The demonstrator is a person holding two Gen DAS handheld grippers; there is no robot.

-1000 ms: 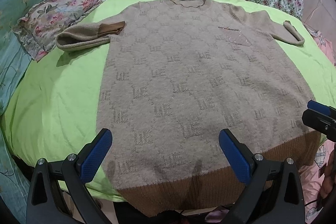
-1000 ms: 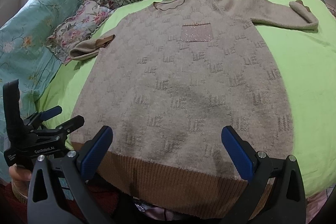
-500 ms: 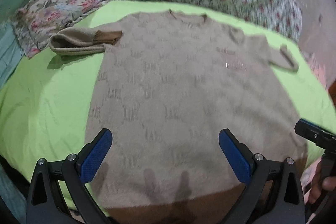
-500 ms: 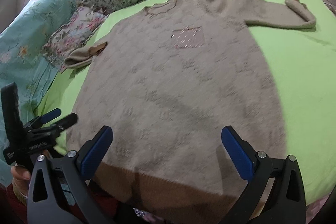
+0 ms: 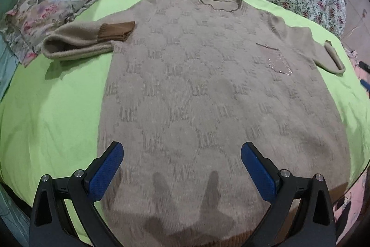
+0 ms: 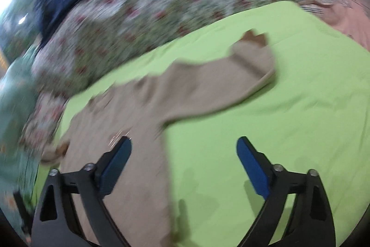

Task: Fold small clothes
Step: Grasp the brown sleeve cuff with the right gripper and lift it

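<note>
Right gripper (image 6: 183,166), its jaws just closing a bit but still wide and holding nothing, should slide toward the soft beige knitted sweater's (image 6: 143,112) sleeve (image 6: 231,75) at one o'clock on the green bed sheet (image 6: 289,119) and pinch its brown cuff (image 6: 254,37) gently.

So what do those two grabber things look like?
Both look alike. The left gripper and right gripper each have two black plastic fingers with triangle-shaped cut-outs and small silver bolts. Each fingertip carries a flat blue pad with a bumpy, dotted texture. No cables show.
</note>
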